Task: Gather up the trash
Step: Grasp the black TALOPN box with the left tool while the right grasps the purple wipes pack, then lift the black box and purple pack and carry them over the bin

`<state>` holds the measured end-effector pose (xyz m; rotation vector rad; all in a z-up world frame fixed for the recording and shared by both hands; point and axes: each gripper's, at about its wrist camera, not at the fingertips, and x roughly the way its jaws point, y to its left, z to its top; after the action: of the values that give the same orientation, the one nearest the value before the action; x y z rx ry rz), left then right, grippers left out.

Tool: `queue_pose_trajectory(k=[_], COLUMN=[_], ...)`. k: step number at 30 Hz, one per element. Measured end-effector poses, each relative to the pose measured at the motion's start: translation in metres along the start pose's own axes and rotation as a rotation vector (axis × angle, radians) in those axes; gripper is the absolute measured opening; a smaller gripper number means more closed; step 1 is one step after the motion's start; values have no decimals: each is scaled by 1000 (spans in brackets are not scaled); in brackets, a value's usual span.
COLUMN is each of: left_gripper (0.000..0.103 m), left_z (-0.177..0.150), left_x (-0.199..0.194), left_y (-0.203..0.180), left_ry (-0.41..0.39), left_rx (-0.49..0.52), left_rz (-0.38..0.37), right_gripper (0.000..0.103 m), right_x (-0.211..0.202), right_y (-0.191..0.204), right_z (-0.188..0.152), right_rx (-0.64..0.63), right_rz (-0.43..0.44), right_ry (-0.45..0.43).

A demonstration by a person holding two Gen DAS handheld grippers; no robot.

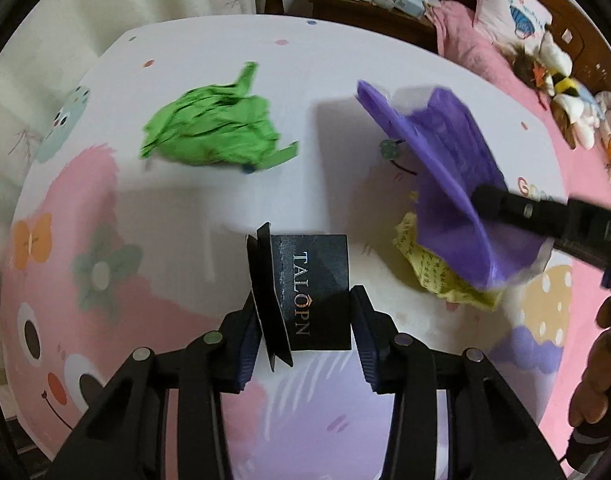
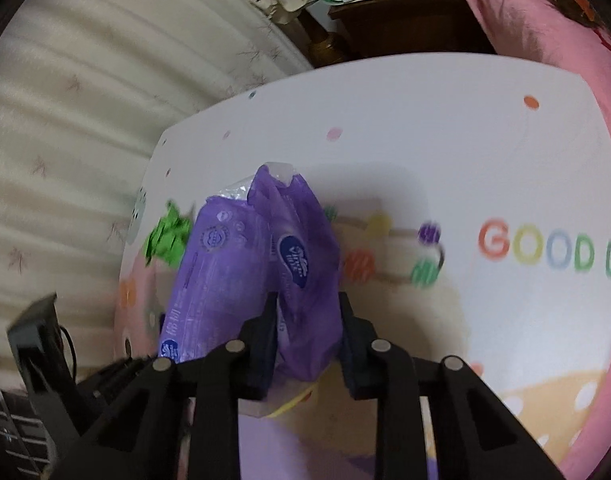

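Nearest the left wrist camera, the left gripper (image 1: 305, 316) has its jaws narrowed onto a black card (image 1: 315, 292) printed "TALOPN", one pad at each side edge; the card stands between them over the table (image 1: 209, 208), and the pads look to be pressing it. To its right, the right gripper (image 2: 305, 332) pinches a purple wrapper (image 2: 301, 264), a limp plastic pack, jaws narrow on the film, which folds and bulges above the pads. In the left view the same wrapper (image 1: 445, 168) hangs from that gripper's black fingers over a yellow paper (image 1: 437, 276) crumpled on the table, touching or just above it; I cannot tell which. Further off to the left a green paper ball (image 1: 213, 128) lies alone, well apart from both tools. No bin or bag shows in either view. Judging by this, the step in hand is the pick-up of two pieces at once. The next move calls for lifting both clear and carrying them to wherever the trash goes, gripping the thin card firmly so it does not twist out, then coming back for the yellow and green papers.
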<state>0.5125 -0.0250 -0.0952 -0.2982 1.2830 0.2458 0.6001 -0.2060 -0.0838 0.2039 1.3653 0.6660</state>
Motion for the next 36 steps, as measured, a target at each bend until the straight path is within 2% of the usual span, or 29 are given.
queue_pose_trajectory(k=[10,18,24,31,36], left_gripper=[40,41,41,41,41], left_z=[-52,-123,-180,-251,-301], left_x=[-70,-137,-169,-201,-217], left_y=[38,74,106,152,185], left_ry=[-68,-114,-142,-169,-184], left_rx=[16,80,178,350,464], left_rz=[-41,-89,-122,-195,-244], right_gripper=[22,20,19,19,19], right_x=[-39,-62,-68,-75,-75], right_y=[28,73,109,161,200], right_z=[-68,-141,-221,-332,-406], right_rx=[-1,-34,3,142,216], right_rz=[23,-1,-30,-59,-114], right_ry=[-92,-111,-104,-198,-247])
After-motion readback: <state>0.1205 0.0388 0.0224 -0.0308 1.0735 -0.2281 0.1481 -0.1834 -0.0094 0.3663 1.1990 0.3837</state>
